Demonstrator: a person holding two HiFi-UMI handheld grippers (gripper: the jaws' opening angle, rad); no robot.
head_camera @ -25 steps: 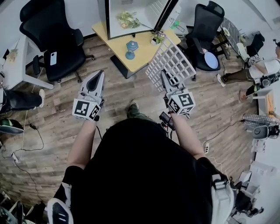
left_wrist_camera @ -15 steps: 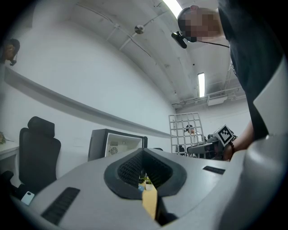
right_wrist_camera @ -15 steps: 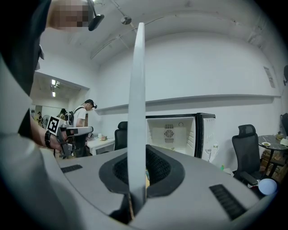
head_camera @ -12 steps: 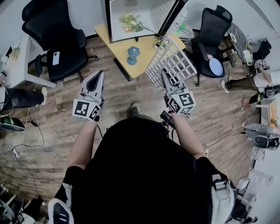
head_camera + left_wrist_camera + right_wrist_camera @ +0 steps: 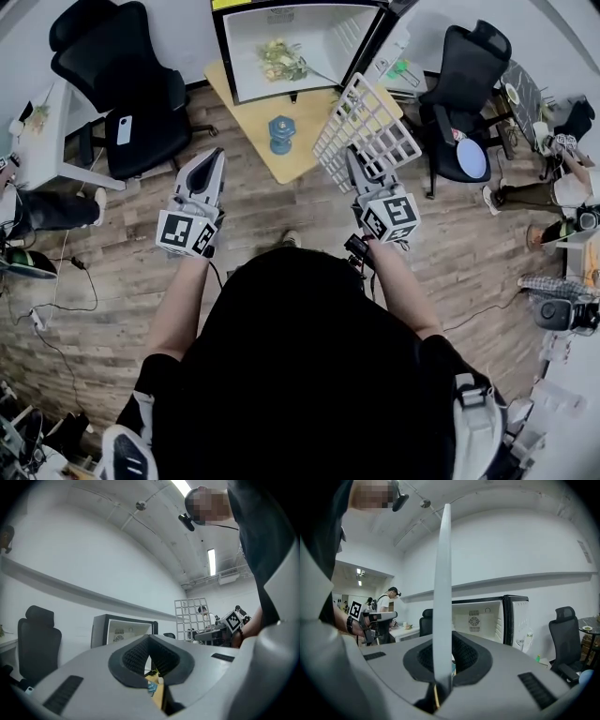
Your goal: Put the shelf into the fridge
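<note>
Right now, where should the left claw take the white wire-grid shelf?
Probably by the free left rim of the white wire-grid shelf, approached from the left. It stands on edge with the right claw shut on its lower edge, so that rim faces the left claw, whose shut jaws must open first.

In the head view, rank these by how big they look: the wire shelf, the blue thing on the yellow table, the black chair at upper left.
1. black chair, largest.
2. wire shelf, though held nearer the camera, so true size is unsure.
3. blue thing, smallest.
</note>
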